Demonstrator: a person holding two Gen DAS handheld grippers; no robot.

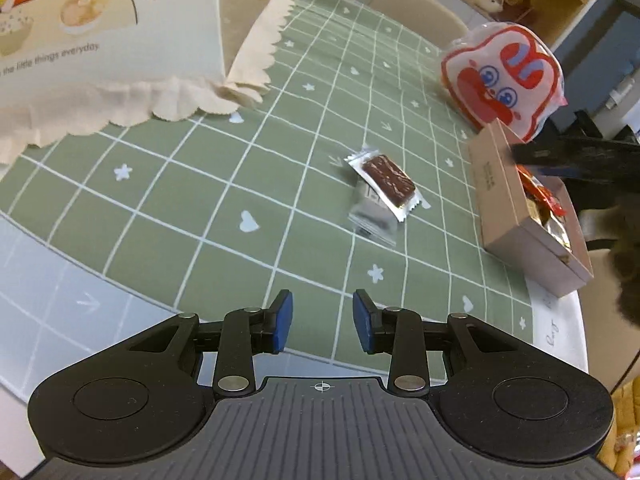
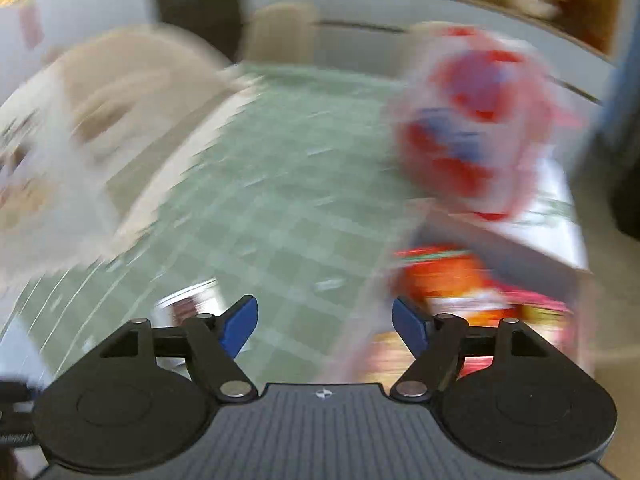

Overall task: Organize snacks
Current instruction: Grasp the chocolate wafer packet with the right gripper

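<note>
Left gripper (image 1: pixel 322 322) hovers with fingers apart above the green checked tablecloth (image 1: pixel 208 208).
A silver-wrapped chocolate snack (image 1: pixel 384 190) lies ahead, apart from the cardboard box (image 1: pixel 504 216) holding snacks.

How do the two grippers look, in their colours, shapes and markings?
The left gripper and the right gripper look alike: black linkage arms with silver pivot pins, blue pads on the fingers, two round black housings and a ribbed grey body with a small crosshair mark. No cables or sleeves show.

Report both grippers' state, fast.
Left gripper: open, holding nothing.
Right gripper: open, holding nothing.
</note>
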